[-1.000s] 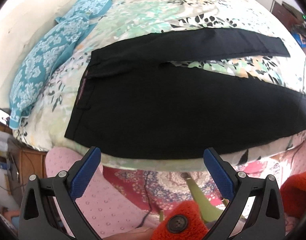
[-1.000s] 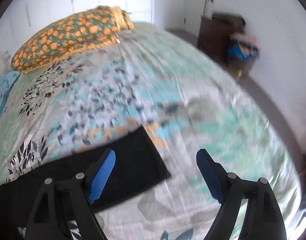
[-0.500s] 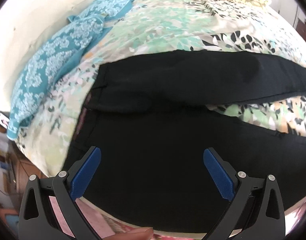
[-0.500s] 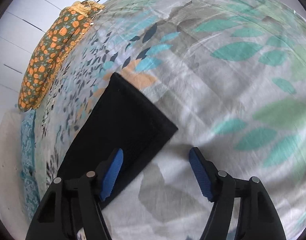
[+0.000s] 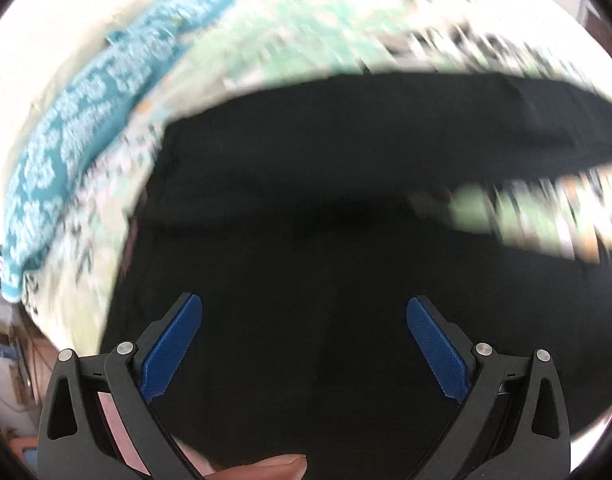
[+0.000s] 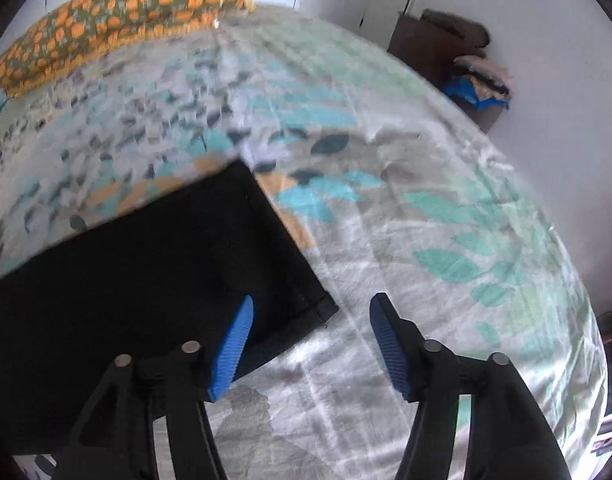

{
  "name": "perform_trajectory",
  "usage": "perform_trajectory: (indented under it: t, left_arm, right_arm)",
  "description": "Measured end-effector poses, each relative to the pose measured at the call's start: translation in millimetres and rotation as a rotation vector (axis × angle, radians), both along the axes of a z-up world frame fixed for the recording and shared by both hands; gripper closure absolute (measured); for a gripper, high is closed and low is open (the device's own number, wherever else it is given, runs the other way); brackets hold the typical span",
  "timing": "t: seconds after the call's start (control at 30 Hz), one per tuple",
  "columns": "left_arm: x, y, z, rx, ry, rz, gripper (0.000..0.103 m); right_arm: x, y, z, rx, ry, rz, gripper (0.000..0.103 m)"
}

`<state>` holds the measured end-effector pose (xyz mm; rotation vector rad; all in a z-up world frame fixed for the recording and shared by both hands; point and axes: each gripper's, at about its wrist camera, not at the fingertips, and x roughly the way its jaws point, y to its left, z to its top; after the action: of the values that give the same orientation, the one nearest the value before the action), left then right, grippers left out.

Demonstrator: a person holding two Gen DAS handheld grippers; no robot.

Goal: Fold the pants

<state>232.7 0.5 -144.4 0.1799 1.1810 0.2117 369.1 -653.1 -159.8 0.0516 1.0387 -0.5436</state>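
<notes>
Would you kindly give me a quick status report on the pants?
Left claw open over waist end. Right claw open at leg hem. Black pants flat on bedsheet, unfolded. Nothing in the way.

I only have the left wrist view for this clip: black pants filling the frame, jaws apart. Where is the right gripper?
Observer: The right gripper is at a leg hem of the black pants, its left finger over the cloth and its right finger over the leaf-print bedsheet.
Operator: Has it grabbed the hem?
Observer: No, its jaws stand apart with the hem corner between them, nothing pinched.
Operator: Anything beyond the pants at that end?
Observer: An orange-patterned pillow lies at the far edge of the bed.
Operator: Is that leg end lying flat?
Observer: Yes, it lies flat on the sheet.
</notes>
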Motion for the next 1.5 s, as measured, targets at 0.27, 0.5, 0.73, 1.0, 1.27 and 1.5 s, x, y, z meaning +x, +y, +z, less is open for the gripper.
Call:
perform_trajectory:
  t: [0.27, 0.5, 0.73, 1.0, 1.27, 1.5]
  left_arm:
    - [122.6, 88.2, -59.9, 0.072, 0.005, 0.303, 0.0]
    - [112.5, 113.2, -58.8, 0.013, -0.013, 0.292, 0.0]
    - [46.8, 113.4, -17.9, -0.062, -0.095, 0.225, 0.001]
    - [-48.9, 6.5, -26.2, -0.23, -0.048, -0.019, 0.0]
    - [-64.9, -17.0, -58.7, -0.181, -0.045, -0.113, 0.0]
    - [-70.8, -20.6, -58.7, -0.191, -0.063, -0.124, 0.0]
  right_arm:
    - [10.7, 106.3, 27.5, 0.222, -0.091, 0.298, 0.025]
    - [30.9, 208.6, -42.6, 0.302, 0.105, 0.366, 0.018]
    - [-13.7, 269.5, 9.9, 0.27, 0.014, 0.484, 0.016]
    - [-190.3, 381.7, 38.0, 0.39, -0.066, 0.723, 0.015]
    - [-249.0, 387.8, -24.5, 0.4, 0.104, 0.627, 0.015]
    - [-255.6, 389.6, -30.2, 0.412, 0.088, 0.607, 0.0]
